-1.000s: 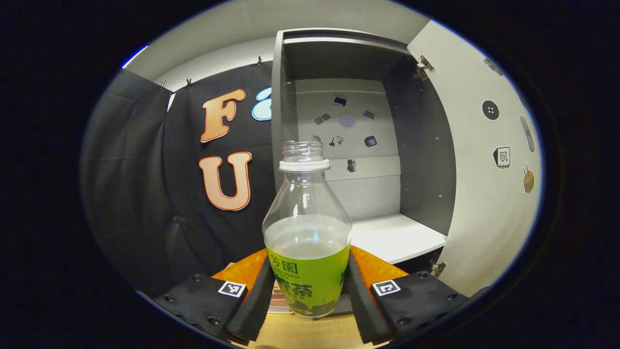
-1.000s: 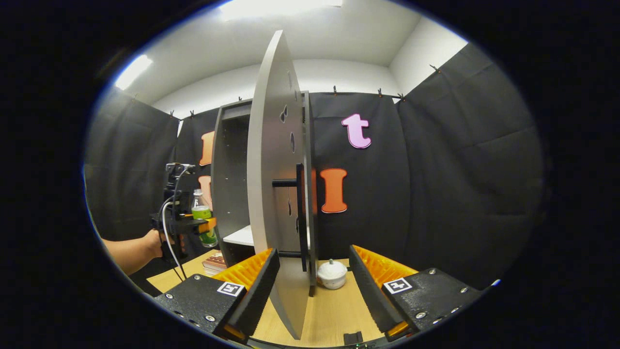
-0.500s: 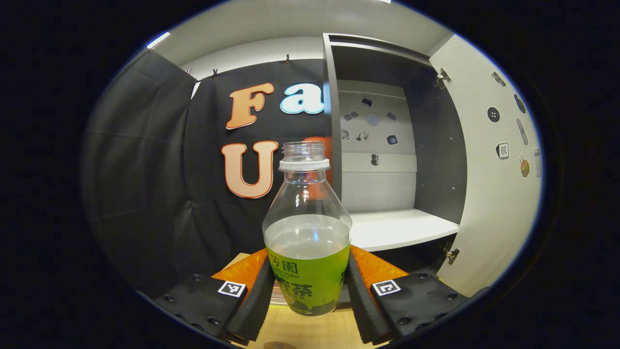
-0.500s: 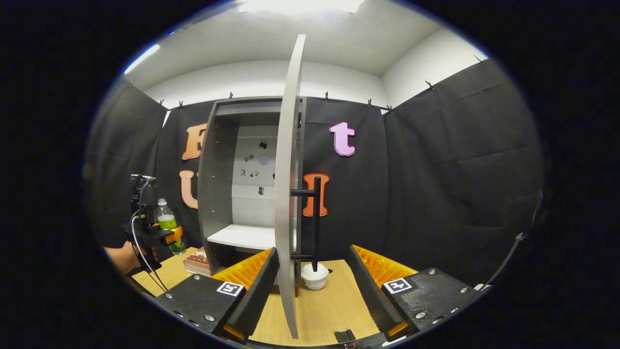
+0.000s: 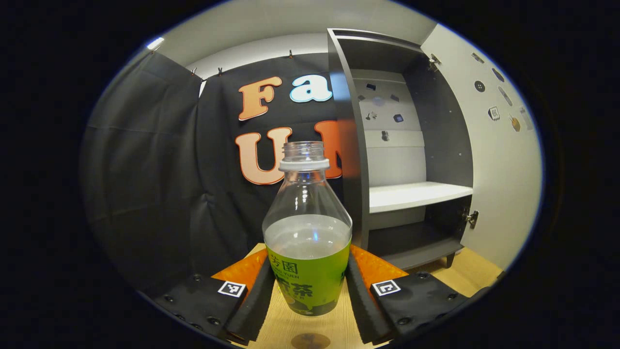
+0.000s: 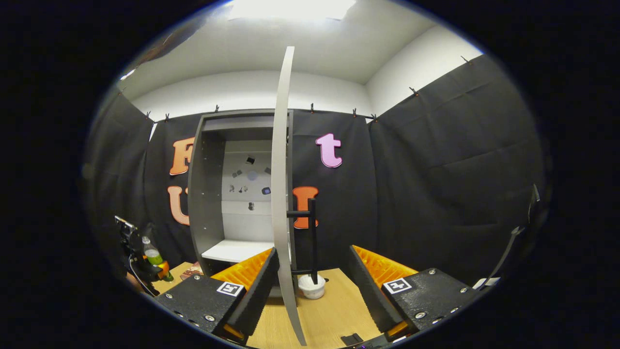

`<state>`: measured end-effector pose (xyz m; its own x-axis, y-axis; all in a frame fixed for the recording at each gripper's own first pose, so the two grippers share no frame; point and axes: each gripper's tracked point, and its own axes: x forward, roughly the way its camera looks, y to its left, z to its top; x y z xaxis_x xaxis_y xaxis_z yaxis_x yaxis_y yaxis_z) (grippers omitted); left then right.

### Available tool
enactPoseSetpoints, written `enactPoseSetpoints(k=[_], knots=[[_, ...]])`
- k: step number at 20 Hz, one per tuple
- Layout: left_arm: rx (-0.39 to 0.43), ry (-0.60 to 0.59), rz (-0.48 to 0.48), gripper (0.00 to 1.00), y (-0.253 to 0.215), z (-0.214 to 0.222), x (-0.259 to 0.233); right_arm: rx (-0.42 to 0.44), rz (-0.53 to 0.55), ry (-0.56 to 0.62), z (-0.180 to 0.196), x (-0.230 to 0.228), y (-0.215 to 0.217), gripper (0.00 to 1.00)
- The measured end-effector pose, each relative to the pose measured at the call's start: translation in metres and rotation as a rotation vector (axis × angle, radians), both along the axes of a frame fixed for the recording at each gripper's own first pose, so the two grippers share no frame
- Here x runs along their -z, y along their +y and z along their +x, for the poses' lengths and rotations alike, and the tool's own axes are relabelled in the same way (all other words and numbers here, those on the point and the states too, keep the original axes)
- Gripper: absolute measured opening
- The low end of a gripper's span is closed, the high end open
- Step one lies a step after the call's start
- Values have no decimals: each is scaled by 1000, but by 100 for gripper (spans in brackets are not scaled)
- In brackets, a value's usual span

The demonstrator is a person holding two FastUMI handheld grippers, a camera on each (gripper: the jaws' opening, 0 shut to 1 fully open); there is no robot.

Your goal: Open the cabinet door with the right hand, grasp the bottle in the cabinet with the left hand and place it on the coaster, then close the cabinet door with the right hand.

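Note:
My left gripper is shut on a clear uncapped bottle with a green label, held upright above the wooden table. A brown round coaster lies on the table just below the bottle. To the right is the open grey cabinet, with its white shelf bare. In the right gripper view the cabinet door stands edge-on, its black handle on the right face. My right gripper is open in front of the door, gripping nothing. Far left there, the left gripper holds the bottle.
A small white lidded pot sits on the table behind the door's handle. A stack of books lies by the cabinet's foot. The door's inner face carries several stickers. Black cloth walls close the booth on all sides.
My left gripper has carried the bottle out of the cabinet, leftward and down over the table; the coaster now shows below it. My right gripper has drawn back from the door.

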<state>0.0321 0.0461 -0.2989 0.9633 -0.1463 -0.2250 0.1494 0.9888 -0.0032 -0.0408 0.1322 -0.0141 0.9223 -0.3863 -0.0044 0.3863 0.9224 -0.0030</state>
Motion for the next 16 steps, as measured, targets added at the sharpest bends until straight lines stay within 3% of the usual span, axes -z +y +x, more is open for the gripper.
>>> enactPoseSetpoints(k=[11, 16], knots=[[-67, 18, 123, 80, 21, -47, 106, 185, -1, 17, -10, -6, -30, 89], [-94, 92, 91, 80, 31, -64, 154, 223, -11, 34, -14, -12, -32, 89]])
